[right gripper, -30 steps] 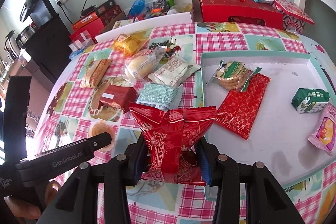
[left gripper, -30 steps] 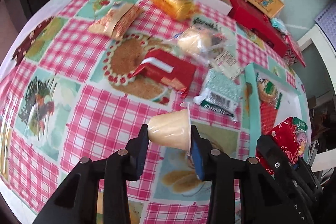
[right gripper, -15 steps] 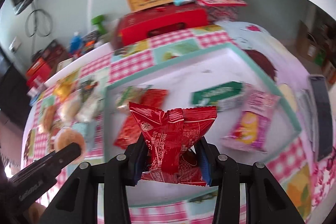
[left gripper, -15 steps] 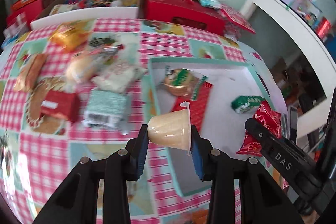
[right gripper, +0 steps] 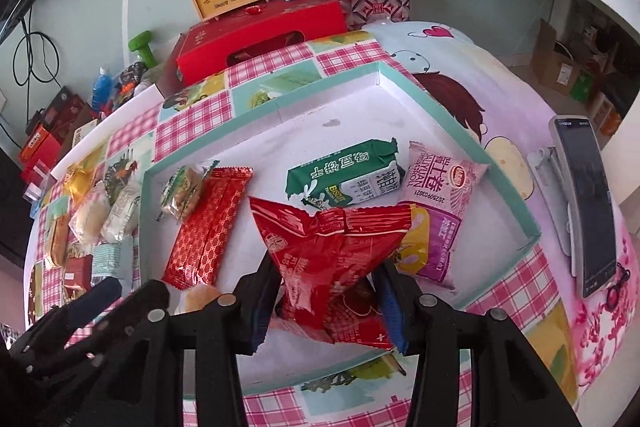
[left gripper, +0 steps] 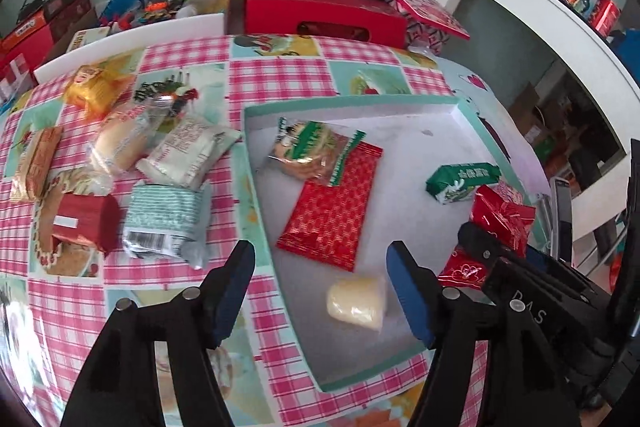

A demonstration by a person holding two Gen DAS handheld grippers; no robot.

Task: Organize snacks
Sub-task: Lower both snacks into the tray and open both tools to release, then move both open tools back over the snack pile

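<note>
Between the spread left gripper (left gripper: 320, 291) fingers lies the jelly cup (left gripper: 357, 303); right gripper (right gripper: 326, 301) clamps red packet (right gripper: 328, 259).

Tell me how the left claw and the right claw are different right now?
The left claw is wide open and holds nothing; the right claw is shut on a red packet. Below the left claw a pudding cup lies loose in the tray; the right claw's packet isn't let go yet. Both are over the tray.
</note>
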